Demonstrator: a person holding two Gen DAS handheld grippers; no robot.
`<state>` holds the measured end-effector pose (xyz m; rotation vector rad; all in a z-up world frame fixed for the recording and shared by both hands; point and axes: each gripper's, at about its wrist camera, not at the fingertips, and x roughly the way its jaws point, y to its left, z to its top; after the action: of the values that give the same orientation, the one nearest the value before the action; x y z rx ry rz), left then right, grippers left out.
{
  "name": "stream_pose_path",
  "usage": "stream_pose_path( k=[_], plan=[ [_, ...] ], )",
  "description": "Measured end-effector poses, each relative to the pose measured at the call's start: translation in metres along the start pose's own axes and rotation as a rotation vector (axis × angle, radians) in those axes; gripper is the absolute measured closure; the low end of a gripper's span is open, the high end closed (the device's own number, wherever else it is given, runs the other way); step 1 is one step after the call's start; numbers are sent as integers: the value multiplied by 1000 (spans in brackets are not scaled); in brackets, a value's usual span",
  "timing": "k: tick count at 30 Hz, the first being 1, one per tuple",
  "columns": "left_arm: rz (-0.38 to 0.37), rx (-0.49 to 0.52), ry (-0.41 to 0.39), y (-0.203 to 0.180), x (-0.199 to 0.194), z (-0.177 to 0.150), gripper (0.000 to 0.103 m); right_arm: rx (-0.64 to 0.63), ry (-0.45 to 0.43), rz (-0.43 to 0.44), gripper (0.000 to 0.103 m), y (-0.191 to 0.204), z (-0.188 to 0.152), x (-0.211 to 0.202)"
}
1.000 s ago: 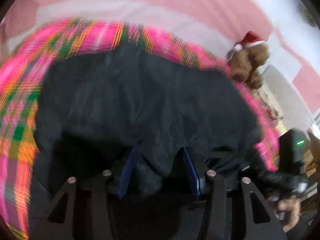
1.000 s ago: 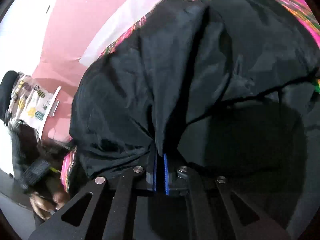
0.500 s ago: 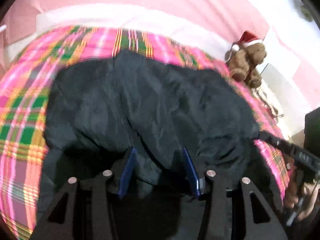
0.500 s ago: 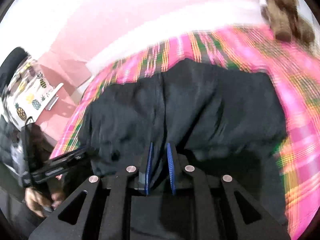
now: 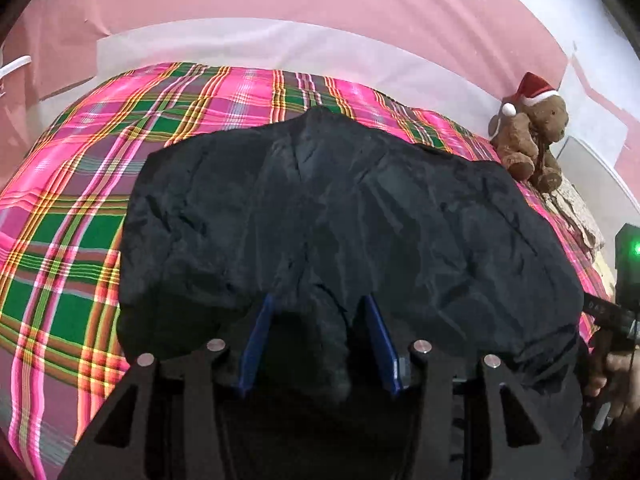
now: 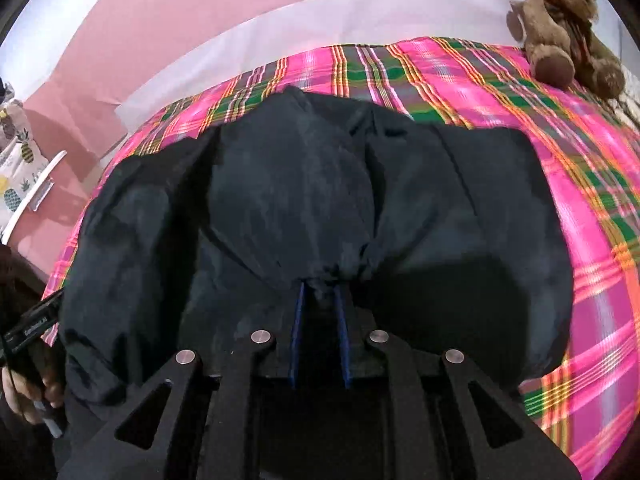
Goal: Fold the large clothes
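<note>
Black jacket spreads away ahead of both tools, each pinching its near hem: left tool holds a thick bunch, right tool a thin one.

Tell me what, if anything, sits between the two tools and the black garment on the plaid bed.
Nothing does. The left tool and the right tool each already have bunched cloth of the black garment between their fingers. The teddy bear sits off at the plaid bedspread's far corner.
</note>
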<state>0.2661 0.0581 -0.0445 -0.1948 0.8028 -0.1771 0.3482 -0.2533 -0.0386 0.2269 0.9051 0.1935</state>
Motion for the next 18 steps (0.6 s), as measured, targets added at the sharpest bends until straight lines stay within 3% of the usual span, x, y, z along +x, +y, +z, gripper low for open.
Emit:
stream_pose_path(
  k=[4, 7, 10, 13, 18],
  plan=[
    [16, -4, 12, -4, -14, 7, 53, 43, -6, 3, 87, 2, 5, -20],
    [-38, -10, -41, -10, -46, 9, 53, -18, -99, 6, 85, 23, 8, -58],
    [-102, 37, -85, -34, -65, 10, 53, -99, -140, 90, 85, 58, 3, -78],
    [-141, 100, -60, -58, -56, 5, 53, -182, -103, 116, 85, 87, -6, -62],
    [-91, 130, 84, -57, -10, -22, 52, -212, 56, 74, 85, 88, -38, -5]
  ],
)
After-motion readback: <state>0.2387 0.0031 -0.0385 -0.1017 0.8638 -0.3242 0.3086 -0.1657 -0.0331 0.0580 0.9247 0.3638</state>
